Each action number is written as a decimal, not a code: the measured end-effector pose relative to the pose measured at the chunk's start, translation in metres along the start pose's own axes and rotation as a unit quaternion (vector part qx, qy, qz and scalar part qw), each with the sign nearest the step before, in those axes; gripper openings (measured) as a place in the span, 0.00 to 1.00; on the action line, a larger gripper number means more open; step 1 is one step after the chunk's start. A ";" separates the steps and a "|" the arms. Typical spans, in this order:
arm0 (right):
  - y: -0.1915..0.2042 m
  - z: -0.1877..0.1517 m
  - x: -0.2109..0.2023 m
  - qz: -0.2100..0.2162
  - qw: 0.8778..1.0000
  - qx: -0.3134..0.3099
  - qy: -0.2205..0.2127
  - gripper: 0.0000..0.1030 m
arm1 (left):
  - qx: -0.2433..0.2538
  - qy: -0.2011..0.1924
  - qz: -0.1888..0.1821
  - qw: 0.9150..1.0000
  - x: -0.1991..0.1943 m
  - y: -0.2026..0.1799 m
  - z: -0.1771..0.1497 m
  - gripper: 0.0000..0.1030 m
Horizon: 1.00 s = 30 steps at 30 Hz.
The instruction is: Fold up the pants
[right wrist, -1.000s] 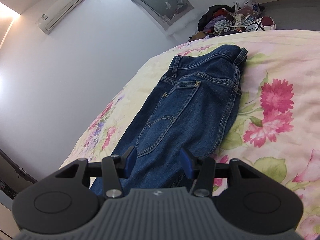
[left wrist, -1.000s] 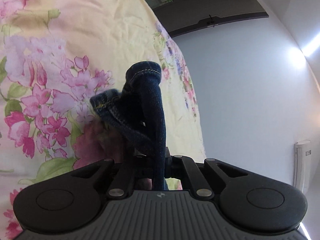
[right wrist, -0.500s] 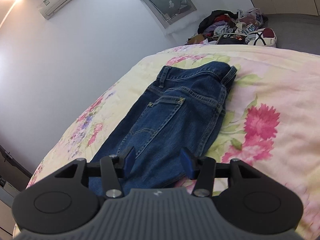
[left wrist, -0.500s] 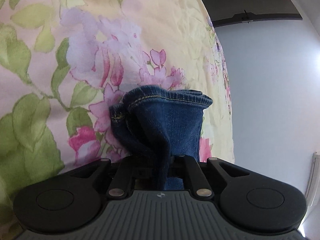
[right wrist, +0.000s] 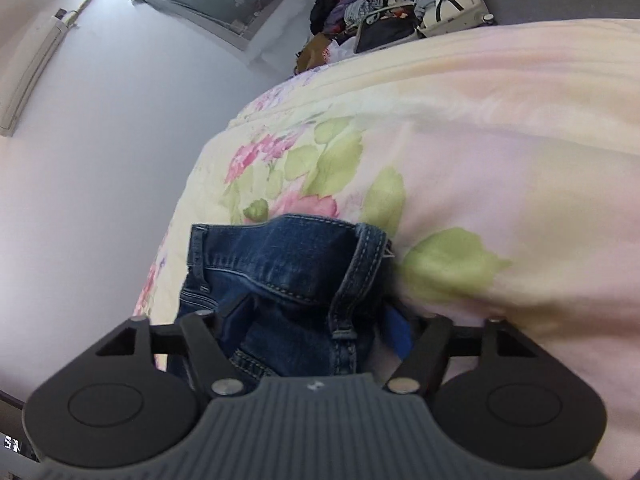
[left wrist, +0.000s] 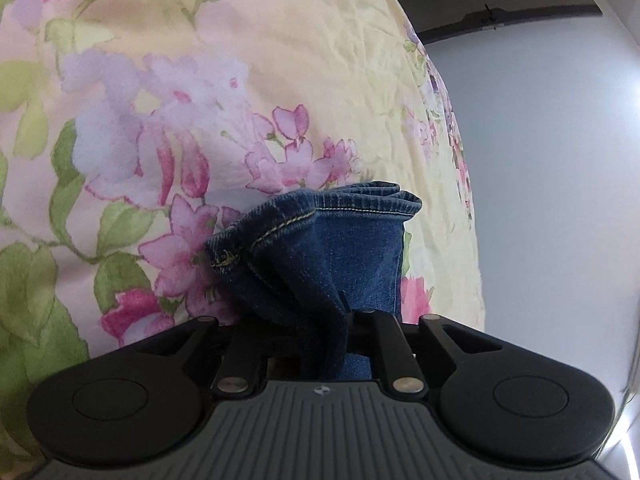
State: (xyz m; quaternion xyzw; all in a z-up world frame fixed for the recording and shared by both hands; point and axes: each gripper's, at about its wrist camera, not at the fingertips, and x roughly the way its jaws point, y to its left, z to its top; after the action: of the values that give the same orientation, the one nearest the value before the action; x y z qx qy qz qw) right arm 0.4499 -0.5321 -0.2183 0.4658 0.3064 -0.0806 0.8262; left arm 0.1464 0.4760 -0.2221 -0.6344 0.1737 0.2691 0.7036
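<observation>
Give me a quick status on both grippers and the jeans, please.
Left gripper shut on the jeans' hem. Right gripper has just been closing around the waistband, grip not confirmed. Jeans on the floral bedspread; nothing in the way.

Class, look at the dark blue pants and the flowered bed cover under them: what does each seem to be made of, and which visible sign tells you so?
The dark blue pants look like denim, matte and fairly stiff: a woven grain, pale contrast stitching and thick doubled hems. The flowered bed cover seems a thin, smooth printed fabric, perhaps cotton: fine creases, a faint sheen and flat printed pink blossoms with green leaves. The exact fibre cannot be told.
</observation>
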 end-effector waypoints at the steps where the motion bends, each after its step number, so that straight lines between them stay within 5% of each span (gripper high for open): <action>1: 0.003 0.002 0.004 -0.013 1.000 -0.015 0.010 0.25 | 0.027 -0.003 0.004 1.000 -0.003 -0.009 0.000 0.07; 3: 0.010 0.008 0.003 -0.022 0.998 -0.046 0.024 0.14 | 0.047 -0.012 -0.039 0.998 -0.013 -0.021 0.003 0.07; 5: 0.016 0.019 -0.015 0.023 0.998 -0.051 0.008 0.08 | 0.044 -0.018 -0.085 0.995 -0.023 -0.029 0.006 0.06; 8: 0.026 0.032 -0.040 0.080 0.994 -0.072 -0.008 0.05 | 0.056 -0.014 -0.027 0.998 -0.015 -0.034 0.006 0.06; 11: 0.009 0.030 -0.032 0.049 0.997 -0.051 0.013 0.06 | 0.019 0.002 0.042 0.999 0.003 -0.008 0.003 0.07; 15: -0.028 0.016 -0.008 0.013 1.000 -0.008 0.027 0.12 | 0.013 -0.012 0.033 0.999 0.002 0.001 -0.002 0.11; 22: 0.000 0.008 -0.043 -0.016 0.994 -0.104 -0.031 0.35 | -0.008 -0.005 0.016 1.000 -0.010 0.003 0.015 0.14; 24: 0.016 -0.004 -0.065 -0.051 0.984 -0.156 -0.072 0.36 | -0.014 -0.004 0.008 1.000 -0.010 0.006 0.015 0.14; 27: 0.052 -0.040 -0.093 -0.119 0.947 -0.270 -0.127 0.37 | -0.026 -0.003 -0.001 1.000 -0.011 0.013 0.013 0.18; 28: 0.065 -0.056 -0.104 -0.124 0.934 -0.304 -0.143 0.37 | -0.029 -0.003 -0.003 1.000 -0.012 0.015 0.013 0.19; 29: 0.084 -0.090 -0.123 -0.073 0.923 -0.357 -0.127 0.37 | -0.030 -0.004 -0.006 1.000 -0.012 0.016 0.012 0.19; 30: 0.084 -0.090 -0.123 -0.073 0.923 -0.357 -0.127 0.37 | -0.031 -0.005 -0.007 0.999 -0.013 0.016 0.011 0.19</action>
State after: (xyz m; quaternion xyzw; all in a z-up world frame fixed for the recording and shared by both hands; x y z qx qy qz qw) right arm 0.3481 -0.4301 -0.1201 0.1026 0.2404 -0.0845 0.9615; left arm 0.1257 0.4855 -0.2257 -0.6557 0.1577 0.2724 0.6863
